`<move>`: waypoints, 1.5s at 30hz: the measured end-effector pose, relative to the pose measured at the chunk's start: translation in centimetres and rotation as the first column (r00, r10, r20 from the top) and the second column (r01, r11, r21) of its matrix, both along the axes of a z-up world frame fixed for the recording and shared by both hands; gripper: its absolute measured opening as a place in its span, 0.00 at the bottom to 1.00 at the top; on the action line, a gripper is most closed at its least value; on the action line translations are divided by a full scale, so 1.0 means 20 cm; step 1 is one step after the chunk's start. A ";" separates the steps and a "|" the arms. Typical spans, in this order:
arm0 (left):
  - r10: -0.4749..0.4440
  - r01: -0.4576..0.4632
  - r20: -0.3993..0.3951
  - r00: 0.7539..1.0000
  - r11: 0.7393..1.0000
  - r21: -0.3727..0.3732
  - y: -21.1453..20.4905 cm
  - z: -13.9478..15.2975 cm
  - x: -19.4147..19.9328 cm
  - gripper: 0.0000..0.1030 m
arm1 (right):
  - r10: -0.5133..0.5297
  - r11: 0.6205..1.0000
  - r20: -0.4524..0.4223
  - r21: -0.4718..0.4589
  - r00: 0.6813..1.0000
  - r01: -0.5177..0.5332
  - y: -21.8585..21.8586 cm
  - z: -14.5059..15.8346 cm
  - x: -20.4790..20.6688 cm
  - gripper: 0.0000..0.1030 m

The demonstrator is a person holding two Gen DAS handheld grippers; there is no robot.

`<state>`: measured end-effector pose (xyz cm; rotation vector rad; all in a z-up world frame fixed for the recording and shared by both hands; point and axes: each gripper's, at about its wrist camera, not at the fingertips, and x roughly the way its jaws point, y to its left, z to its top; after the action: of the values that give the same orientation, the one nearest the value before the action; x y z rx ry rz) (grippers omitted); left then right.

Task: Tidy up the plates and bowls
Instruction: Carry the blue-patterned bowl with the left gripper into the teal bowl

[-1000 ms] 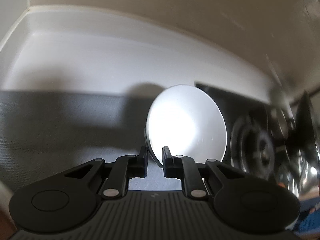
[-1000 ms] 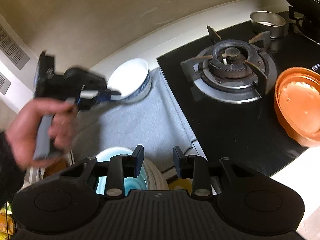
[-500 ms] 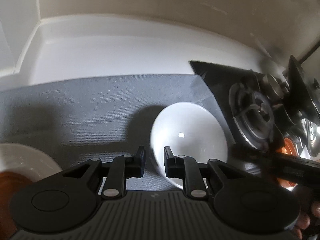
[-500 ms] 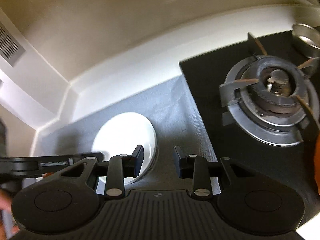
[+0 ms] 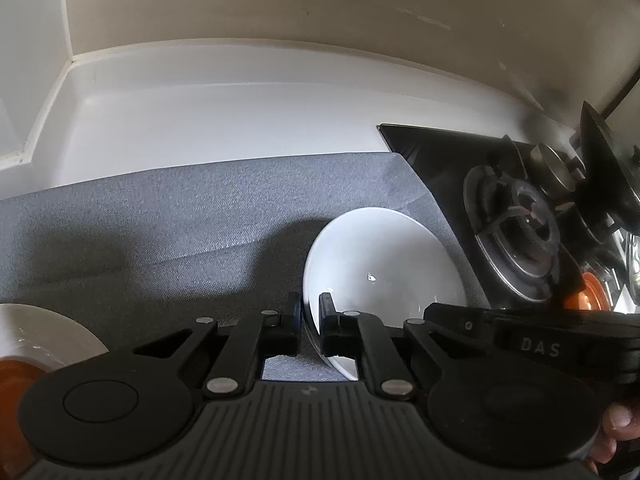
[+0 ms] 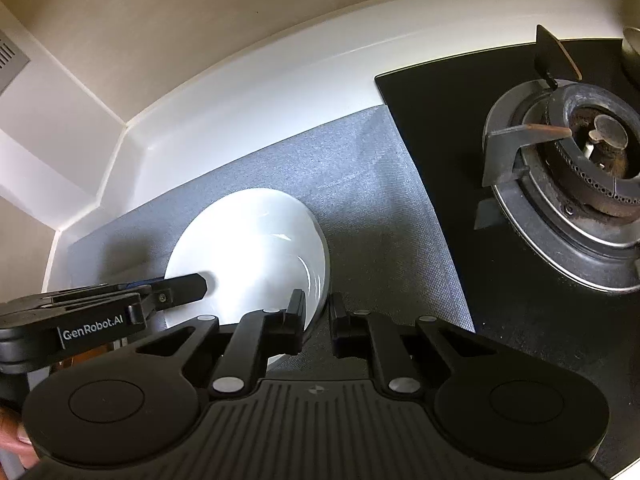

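A white bowl (image 5: 384,276) sits over the grey mat (image 5: 168,220), near the mat's right edge. My left gripper (image 5: 310,316) is shut on the bowl's near rim. In the right wrist view the same bowl (image 6: 248,256) lies left of centre, and the left gripper's finger (image 6: 184,286) reaches in over its rim. My right gripper (image 6: 317,312) has its jaws on either side of the bowl's right rim; the gap looks narrow, contact is unclear. The right gripper's body (image 5: 532,344) shows at lower right in the left wrist view.
A black gas hob (image 6: 460,128) with a burner (image 6: 592,152) adjoins the mat on the right. An orange bowl (image 5: 592,296) sits beyond the hob. A white dish with orange contents (image 5: 36,340) lies at the left. A white counter (image 5: 200,120) and wall run behind.
The left gripper has brought the bowl down and nearer to the mat. The right gripper has moved left and forward, closing in on the bowl's right rim.
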<state>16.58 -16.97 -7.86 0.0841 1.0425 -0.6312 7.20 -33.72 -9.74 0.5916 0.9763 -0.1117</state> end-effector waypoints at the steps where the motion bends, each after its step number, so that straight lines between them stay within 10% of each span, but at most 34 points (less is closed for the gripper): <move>1: -0.001 0.001 0.004 1.000 1.000 -0.001 0.00 0.00 -0.01 0.08 | -0.003 1.000 -0.001 0.000 1.000 0.003 0.00 0.00 0.00 0.12; 23: -0.036 0.044 0.075 0.997 0.993 -0.112 0.11 0.36 -0.32 0.08 | -0.053 0.995 0.108 -0.084 0.993 0.062 0.06 0.39 -0.30 0.11; 45: -0.102 0.101 -0.005 0.995 0.992 -0.081 0.22 0.22 -0.63 0.09 | -0.054 0.994 0.011 -0.090 0.998 0.055 0.22 0.34 -0.69 0.11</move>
<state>4.07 -12.53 -3.38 0.0638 1.0246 -0.7662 -6.55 -29.40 -2.91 0.5353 0.9418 -0.2005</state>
